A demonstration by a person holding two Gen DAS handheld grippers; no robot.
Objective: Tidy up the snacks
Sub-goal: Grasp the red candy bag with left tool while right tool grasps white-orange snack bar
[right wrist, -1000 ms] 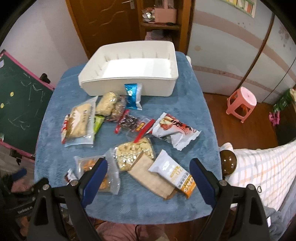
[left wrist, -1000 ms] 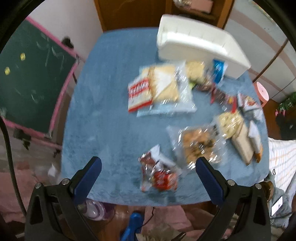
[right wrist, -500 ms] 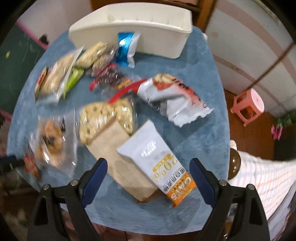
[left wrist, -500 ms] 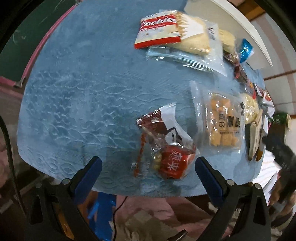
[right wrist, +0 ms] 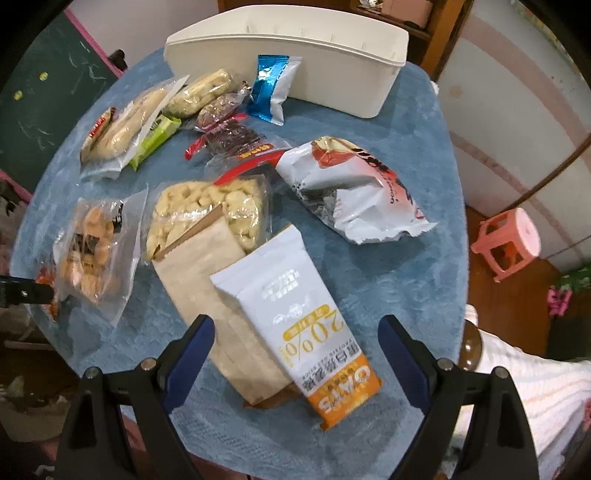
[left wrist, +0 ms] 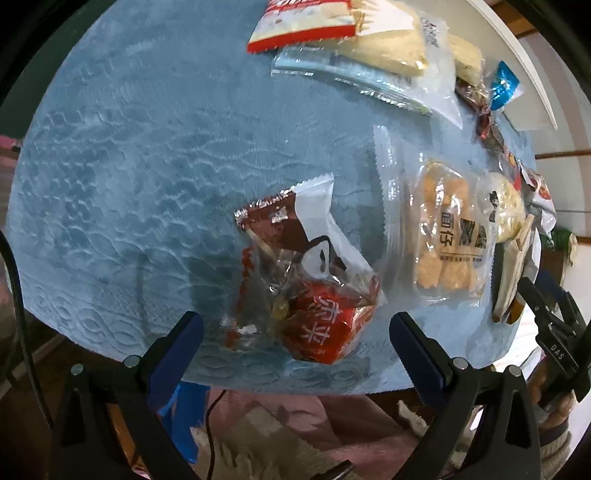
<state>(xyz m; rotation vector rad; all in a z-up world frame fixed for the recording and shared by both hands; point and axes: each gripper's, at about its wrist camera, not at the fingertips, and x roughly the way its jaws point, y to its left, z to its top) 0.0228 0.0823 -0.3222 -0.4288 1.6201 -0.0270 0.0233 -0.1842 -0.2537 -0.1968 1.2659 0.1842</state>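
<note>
My left gripper (left wrist: 295, 332) is open, its blue pads flanking a red and brown snack packet (left wrist: 306, 291) near the table's front edge. A clear bag of fried puffs (left wrist: 443, 240) lies just to its right. My right gripper (right wrist: 295, 343) is open over a white and orange oats packet (right wrist: 306, 321), which lies on a brown paper bag (right wrist: 214, 291). A white bin (right wrist: 295, 59) stands at the far side of the blue tablecloth (right wrist: 406, 266). Between the bin and me lie several more snack bags, among them a white crumpled bag (right wrist: 354, 192) and a blue packet (right wrist: 271, 88).
A clear bag of pale puffs (right wrist: 207, 210) and a cookie pack (left wrist: 306, 26) lie mid-table. A green chalkboard (right wrist: 48, 96) stands left of the table and a pink stool (right wrist: 506, 240) on the floor to the right. The table edge runs just ahead of both grippers.
Both grippers have dropped lower and moved closer to the table. The left has closed in on the red packet, the right on the oats packet. Both stay open.
</note>
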